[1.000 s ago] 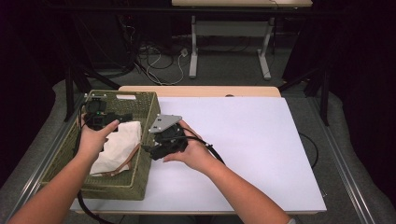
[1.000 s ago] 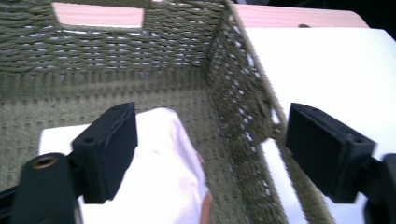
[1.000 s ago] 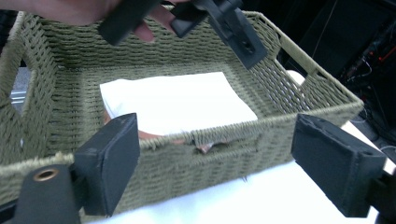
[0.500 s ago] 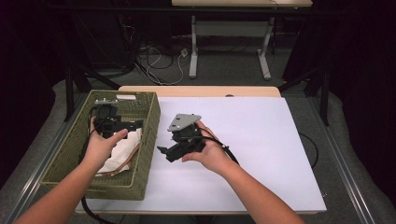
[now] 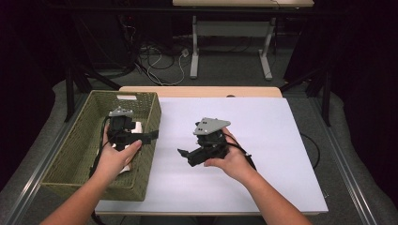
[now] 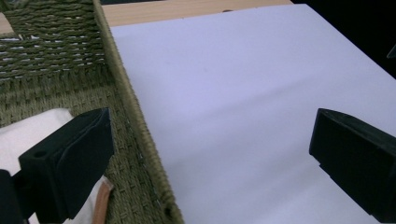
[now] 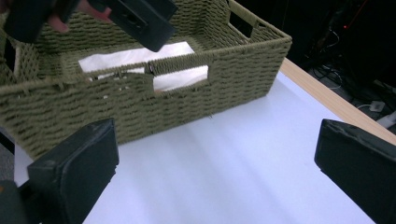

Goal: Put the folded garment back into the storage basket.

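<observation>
Your left gripper (image 5: 141, 136) hangs over the woven basket (image 5: 80, 145), jaws spread wide and empty after just opening. The white cloth (image 5: 133, 127) lies on the basket floor, below and just behind those jaws. To the right, your right gripper (image 5: 185, 153) is held over the white tabletop (image 5: 281, 154), apart from the basket, jaws likewise just opened and empty, pointing toward the cloth.

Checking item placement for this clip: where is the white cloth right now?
In the high view the white cloth lies inside the woven basket at the table's left, under the left gripper; the right gripper view shows it through the basket's handle gap.
</observation>
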Demonstrator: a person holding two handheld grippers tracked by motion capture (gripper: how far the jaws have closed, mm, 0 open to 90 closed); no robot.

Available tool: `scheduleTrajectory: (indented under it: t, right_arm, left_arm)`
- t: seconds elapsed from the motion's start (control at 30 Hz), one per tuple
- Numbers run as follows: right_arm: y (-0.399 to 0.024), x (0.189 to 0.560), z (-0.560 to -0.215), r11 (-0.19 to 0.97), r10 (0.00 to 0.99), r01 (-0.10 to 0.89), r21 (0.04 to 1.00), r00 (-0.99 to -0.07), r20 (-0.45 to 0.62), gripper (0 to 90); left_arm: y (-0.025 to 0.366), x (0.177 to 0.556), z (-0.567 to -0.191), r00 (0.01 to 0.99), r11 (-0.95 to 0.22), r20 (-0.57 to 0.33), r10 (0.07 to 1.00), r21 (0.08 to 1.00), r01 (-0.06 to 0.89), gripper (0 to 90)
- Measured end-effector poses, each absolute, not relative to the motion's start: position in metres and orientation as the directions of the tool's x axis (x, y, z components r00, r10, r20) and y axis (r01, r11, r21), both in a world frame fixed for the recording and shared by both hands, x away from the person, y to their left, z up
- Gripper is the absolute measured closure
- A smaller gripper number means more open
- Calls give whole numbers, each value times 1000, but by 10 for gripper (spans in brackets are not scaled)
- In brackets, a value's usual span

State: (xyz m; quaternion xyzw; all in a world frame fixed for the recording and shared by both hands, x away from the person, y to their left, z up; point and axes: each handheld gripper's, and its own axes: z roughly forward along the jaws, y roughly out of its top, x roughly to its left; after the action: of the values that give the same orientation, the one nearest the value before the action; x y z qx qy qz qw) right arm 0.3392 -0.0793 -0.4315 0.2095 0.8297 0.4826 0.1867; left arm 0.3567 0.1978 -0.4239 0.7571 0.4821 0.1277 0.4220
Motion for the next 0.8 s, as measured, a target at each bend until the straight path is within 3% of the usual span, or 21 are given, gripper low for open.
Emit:
scheduleTrajectory:
  t: [0.2,0.47,0.8]
  right_arm:
    - [-101,335,-437,447,549,181,876,-829,-108,0]
    - [-132,331,-442,426,595,221,877,-799,-88,0]
    - [-173,324,-451,357,687,268,895,-725,-57,0]
  left_arm:
    - [178,343,-427,540,-156,-258,801,781,604,4]
    - [151,333,-437,603,-221,-214,769,795,565,4]
    - [122,323,-449,661,-217,-233,713,824,524,6]
